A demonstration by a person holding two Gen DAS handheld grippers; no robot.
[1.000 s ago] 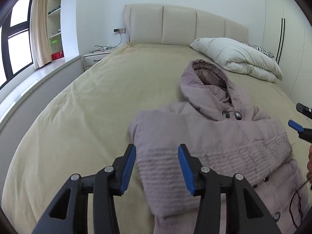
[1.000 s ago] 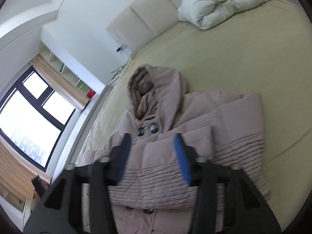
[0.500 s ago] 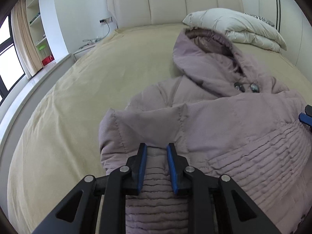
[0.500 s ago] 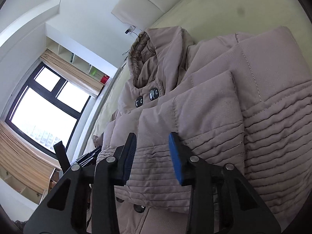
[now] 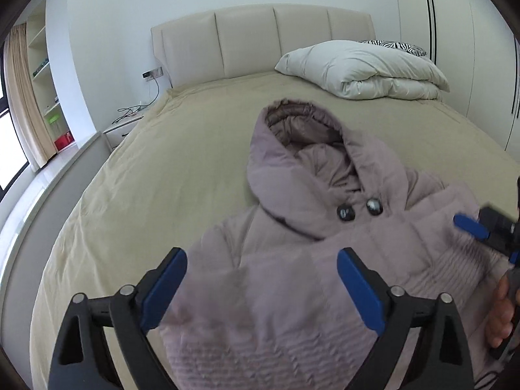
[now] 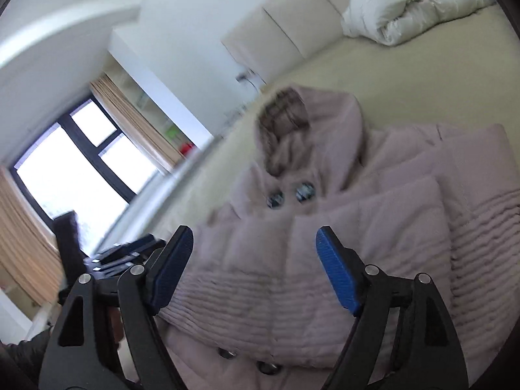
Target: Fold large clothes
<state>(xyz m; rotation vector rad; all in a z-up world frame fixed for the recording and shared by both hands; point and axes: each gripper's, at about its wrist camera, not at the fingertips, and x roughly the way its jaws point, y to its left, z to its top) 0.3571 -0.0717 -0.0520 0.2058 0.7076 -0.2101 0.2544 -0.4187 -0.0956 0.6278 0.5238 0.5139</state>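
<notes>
Coat fills the lower centre and right of the left wrist frame, a mauve padded one lying on the beige bed with its hood toward the headboard at the top. We see both sleeves folded across its front. Our left gripper sits at the bottom with its blue pads wide apart, holding nothing. Our right gripper is likewise spread and empty at the bottom of its own blurred frame. A white duvet lies at the upper right.
</notes>
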